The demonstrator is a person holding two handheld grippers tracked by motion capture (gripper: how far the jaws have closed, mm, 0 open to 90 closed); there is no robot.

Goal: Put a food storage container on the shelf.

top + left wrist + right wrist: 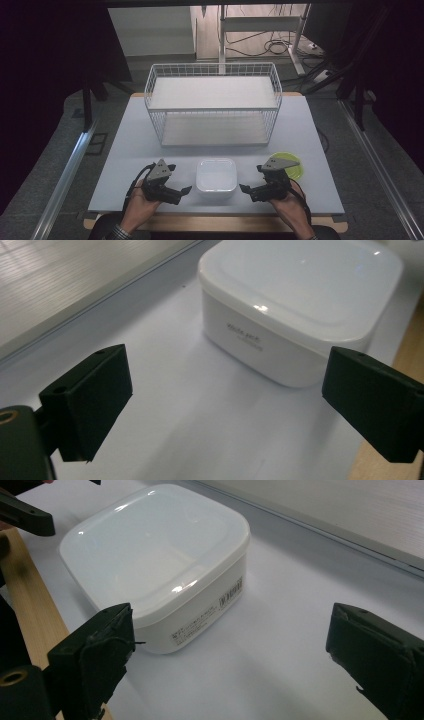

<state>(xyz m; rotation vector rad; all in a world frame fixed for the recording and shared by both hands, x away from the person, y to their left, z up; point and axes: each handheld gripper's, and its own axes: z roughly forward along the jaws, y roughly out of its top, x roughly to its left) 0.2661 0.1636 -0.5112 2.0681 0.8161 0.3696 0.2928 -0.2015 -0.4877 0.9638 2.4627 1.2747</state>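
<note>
Since both claws are wide open and hold nothing, the left gripper (pixel 186 190) and right gripper (pixel 244 188) should slide in level and squeeze the box (pixel 216 175) between them. The box sits near the table's (pixel 125 150) front edge, with the rack (pixel 213 107) farther back.

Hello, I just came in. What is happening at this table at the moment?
A person holds a two-jaw gripper in each hand at a table. The left gripper and the right gripper point at a white lidded container from either side, jaws open, not touching it. The lid is on. Behind it stands a white wire rack with two shelves, and a yellow-green round item lies beside the right gripper. Nothing is gripped yet.
</note>
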